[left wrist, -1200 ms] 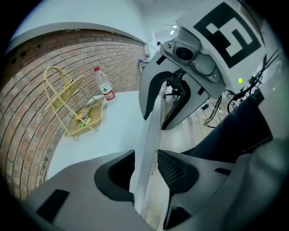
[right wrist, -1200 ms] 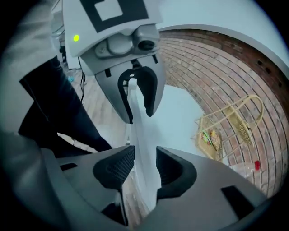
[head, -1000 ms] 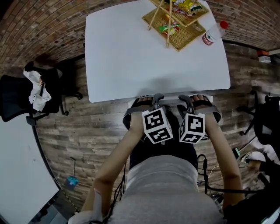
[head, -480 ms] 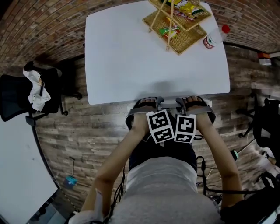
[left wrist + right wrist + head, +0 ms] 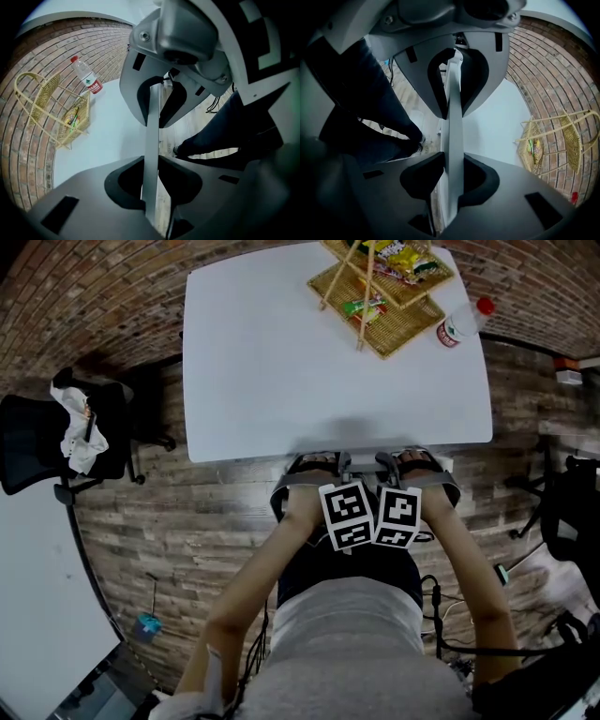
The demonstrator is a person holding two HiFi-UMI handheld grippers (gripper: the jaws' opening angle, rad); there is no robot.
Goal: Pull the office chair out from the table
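The office chair is tucked under the white table (image 5: 281, 362). Only its grey curved back rim (image 5: 448, 480) shows, at the table's near edge. Both grippers point steeply down onto that rim, side by side. My left gripper (image 5: 330, 465) has the thin grey rim (image 5: 153, 105) running between its jaws, which are closing, and the pads touch it. In the same way, my right gripper (image 5: 389, 463) has the rim (image 5: 453, 101) between its closing jaws. The seat and base are hidden by my body and the table.
A wicker rack (image 5: 380, 287) with snack packets and a water bottle (image 5: 462, 322) stand at the table's far right. A black chair (image 5: 37, 446) draped with cloth is at the left and another chair (image 5: 572, 512) at the right. Cables (image 5: 436, 601) lie on the wood floor.
Both grippers have drawn closer together and settled down onto the chair's back rim. Their jaws have narrowed around it. The chair itself has not moved.
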